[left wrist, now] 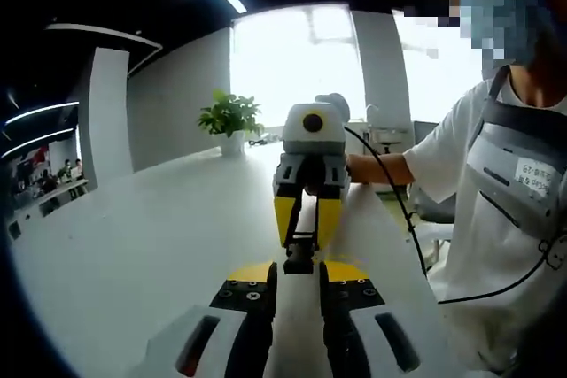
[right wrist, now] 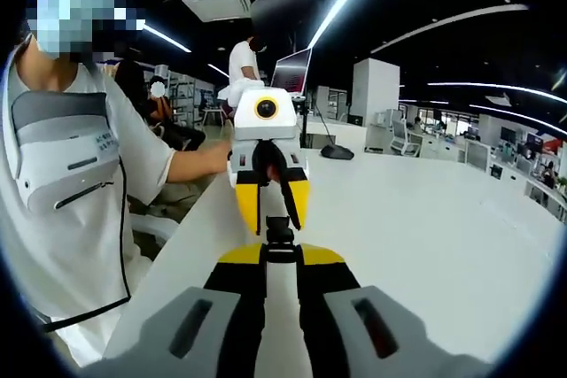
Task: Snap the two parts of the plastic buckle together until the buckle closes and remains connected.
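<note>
left gripper (left wrist: 298,273): bottom centre, clamped on buckle (left wrist: 299,252)
right gripper (right wrist: 282,254): bottom centre, clamped on same buckle's other end
table (left wrist: 177,236): white

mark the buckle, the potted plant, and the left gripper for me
buckle (left wrist: 299,254): left gripper view, black body between the two grippers' yellow tips.
potted plant (left wrist: 230,117): left gripper view, green leaves.
left gripper (right wrist: 271,199): right gripper view, between its yellow fingertips.
</note>
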`<state>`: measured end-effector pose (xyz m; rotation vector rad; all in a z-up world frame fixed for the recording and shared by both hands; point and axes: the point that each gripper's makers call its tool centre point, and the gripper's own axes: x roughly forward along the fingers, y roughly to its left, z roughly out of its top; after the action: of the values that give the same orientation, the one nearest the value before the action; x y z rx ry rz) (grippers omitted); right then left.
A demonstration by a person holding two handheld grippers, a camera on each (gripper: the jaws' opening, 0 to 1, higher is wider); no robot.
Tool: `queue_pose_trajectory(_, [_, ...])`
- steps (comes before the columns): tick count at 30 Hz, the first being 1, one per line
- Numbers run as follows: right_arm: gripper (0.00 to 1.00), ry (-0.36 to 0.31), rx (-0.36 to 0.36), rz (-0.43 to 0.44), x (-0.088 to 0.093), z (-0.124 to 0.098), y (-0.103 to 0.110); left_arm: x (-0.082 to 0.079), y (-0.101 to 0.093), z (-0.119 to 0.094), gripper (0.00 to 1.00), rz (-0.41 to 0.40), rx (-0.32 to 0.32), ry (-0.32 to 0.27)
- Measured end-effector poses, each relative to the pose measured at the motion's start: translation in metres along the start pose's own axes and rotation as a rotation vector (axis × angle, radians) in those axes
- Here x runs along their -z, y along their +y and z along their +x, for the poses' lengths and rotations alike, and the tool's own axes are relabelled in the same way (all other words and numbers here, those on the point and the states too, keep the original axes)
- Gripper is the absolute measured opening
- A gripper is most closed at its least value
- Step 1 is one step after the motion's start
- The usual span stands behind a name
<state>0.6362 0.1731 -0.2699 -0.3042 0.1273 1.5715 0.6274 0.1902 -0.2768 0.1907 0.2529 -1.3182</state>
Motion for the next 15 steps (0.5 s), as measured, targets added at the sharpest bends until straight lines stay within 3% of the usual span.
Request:
queue_pose_trajectory(11, [0.11, -0.025, -0.014, 0.005, -0.005, -0.001, 0.005, -0.004, -0.004, -0.001, 0.12, -0.025, 0.018, -0.021])
queue_pose_trajectory(15, [0.11, -0.003, -0.053, -0.021, -0.002, 0.001, 0.013, 0.001, -0.012, 0.000, 0.11, 0.004, 0.058, 0.020])
